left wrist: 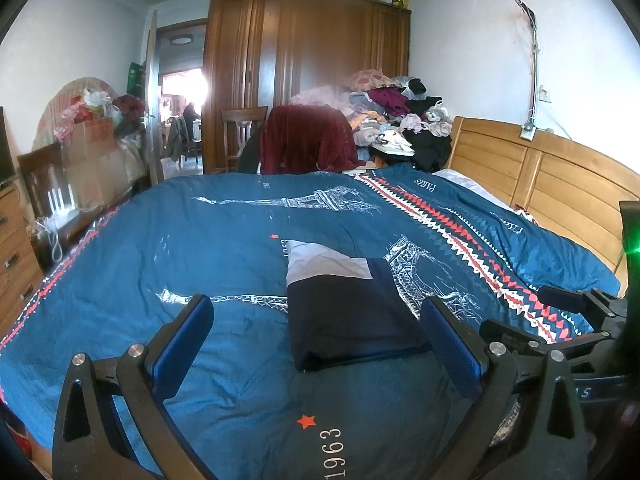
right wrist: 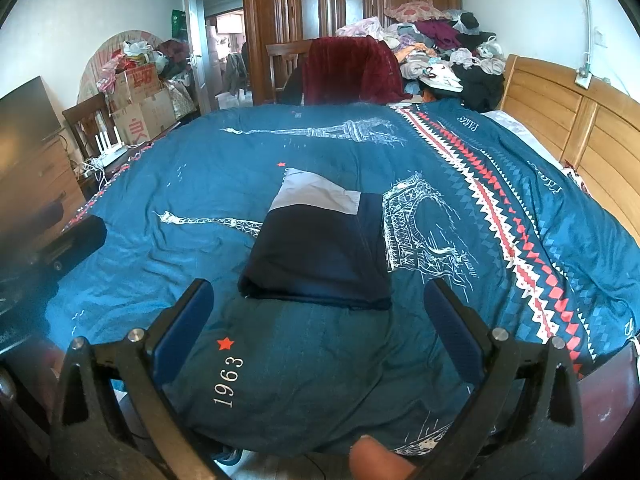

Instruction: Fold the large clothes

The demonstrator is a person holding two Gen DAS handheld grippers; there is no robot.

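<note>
Two grippers are recorded, each seen from its own wrist camera. Left gripper point(left wrist: 316, 328): jaws spread wide, nothing held between the blue pads; it is held above the near part of the bed. Right gripper point(right wrist: 318, 312): jaws likewise spread wide and empty, held over the near edge of the bed; its black body is also glimpsed at the right border of the left wrist view.

One folded garment point(left wrist: 348, 316) point(right wrist: 320, 256) is listed as the task item: dark navy, with a pale grey-white panel at its far end, folded into a compact rectangle. It is laid flat near the middle of the bed, just beyond both pairs of jaws and touched by neither.

One bed is catalogued, covered by a blue quilt point(left wrist: 160, 240) point(right wrist: 200, 160) printed with white tower drawings, a red star and the figures "1963" (a red-and-white zigzag band runs along the headboard side). A wooden headboard point(left wrist: 540, 176) point(right wrist: 568, 120) is set at the right.

Further entries beyond the bed: a brown wardrobe point(left wrist: 312, 48), a chair draped with a dark red cloth point(left wrist: 308, 140) point(right wrist: 348, 68), a heap of mixed clothes point(left wrist: 400, 116) point(right wrist: 440, 44) beside the headboard, and cardboard boxes point(right wrist: 140, 96) at the left wall. A fingertip point(right wrist: 376, 460) is visible at the bottom edge of the right wrist view.
</note>
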